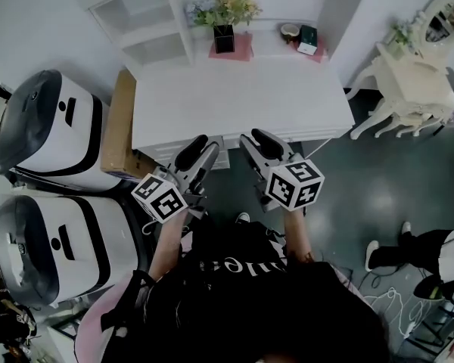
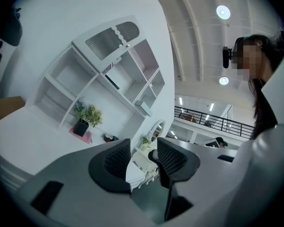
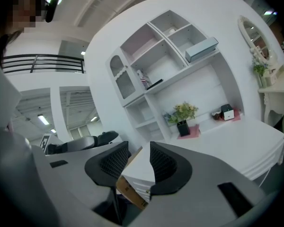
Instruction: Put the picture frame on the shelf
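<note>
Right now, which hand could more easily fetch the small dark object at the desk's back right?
Right, likely. The small dark object sits at the right rear of the white desk, nearer the right hand-held gripper; the left hand-held gripper would have to cross over. Both stand open and empty.

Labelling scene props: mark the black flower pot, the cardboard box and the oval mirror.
black flower pot (image 1: 224,39): head view, front face of the pot.
cardboard box (image 1: 119,119): head view, middle of its top face.
oval mirror (image 1: 443,20): head view, centre of the glass.
</note>
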The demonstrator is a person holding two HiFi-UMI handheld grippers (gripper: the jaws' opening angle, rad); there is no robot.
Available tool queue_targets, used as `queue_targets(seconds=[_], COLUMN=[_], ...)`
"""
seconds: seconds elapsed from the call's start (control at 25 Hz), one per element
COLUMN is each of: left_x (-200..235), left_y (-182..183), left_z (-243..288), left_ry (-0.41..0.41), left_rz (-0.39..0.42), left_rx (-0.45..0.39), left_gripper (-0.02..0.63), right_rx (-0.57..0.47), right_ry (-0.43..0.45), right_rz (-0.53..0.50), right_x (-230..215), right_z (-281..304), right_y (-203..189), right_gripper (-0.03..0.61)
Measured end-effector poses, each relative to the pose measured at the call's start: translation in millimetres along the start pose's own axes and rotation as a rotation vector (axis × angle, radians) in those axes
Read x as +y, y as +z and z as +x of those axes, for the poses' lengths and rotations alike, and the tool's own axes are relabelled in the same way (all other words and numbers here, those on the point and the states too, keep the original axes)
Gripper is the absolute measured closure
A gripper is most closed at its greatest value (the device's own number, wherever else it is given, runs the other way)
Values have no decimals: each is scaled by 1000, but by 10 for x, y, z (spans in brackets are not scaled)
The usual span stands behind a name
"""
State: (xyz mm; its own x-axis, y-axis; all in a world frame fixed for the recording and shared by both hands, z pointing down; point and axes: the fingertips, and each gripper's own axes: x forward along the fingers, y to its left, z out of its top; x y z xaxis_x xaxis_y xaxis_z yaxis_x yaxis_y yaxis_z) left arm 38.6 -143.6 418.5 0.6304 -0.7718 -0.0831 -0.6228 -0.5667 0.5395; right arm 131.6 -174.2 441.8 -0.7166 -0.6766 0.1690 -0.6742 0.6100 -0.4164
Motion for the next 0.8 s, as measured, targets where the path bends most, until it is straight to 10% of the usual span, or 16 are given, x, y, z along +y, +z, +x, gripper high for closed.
queue_targets(seconds=[0.8], left_x=[562], left_y=[234], left_z=[-1884], left_ry=[88], left_rz=[130], left_rx=[53], left_gripper=[440], right_rx=[74], right_ry=[78], right_rz=[9], right_x=[1542], right_z=[453], right_y=[-801], right_gripper=[477])
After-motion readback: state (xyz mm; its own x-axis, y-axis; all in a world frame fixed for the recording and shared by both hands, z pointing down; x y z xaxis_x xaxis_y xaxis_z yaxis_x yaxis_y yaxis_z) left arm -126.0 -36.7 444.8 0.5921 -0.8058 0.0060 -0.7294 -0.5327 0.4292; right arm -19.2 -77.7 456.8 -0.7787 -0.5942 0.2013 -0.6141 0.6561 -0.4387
